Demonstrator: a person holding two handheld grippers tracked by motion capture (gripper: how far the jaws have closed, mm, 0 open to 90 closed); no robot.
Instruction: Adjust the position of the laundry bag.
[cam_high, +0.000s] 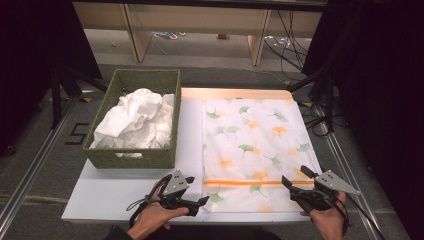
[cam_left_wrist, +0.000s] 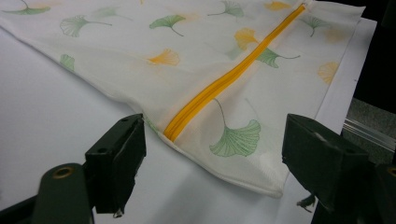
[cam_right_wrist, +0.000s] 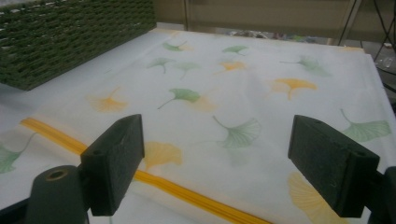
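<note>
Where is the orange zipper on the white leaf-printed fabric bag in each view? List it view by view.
High view: orange zipper, level stripe across the bag's near end.
Left gripper view: zipper slants from upper right down to centre.
Right gripper view: zipper slants from left edge to bottom.
Shared landmark: white leaf-printed fabric bag.

White ginkgo-print zippered laundry bag (cam_high: 255, 150), flat on table's right half

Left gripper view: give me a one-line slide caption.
Open left tongs frame the near corner of a ginkgo-print laundry bag, at the end of its yellow zipper.
</note>
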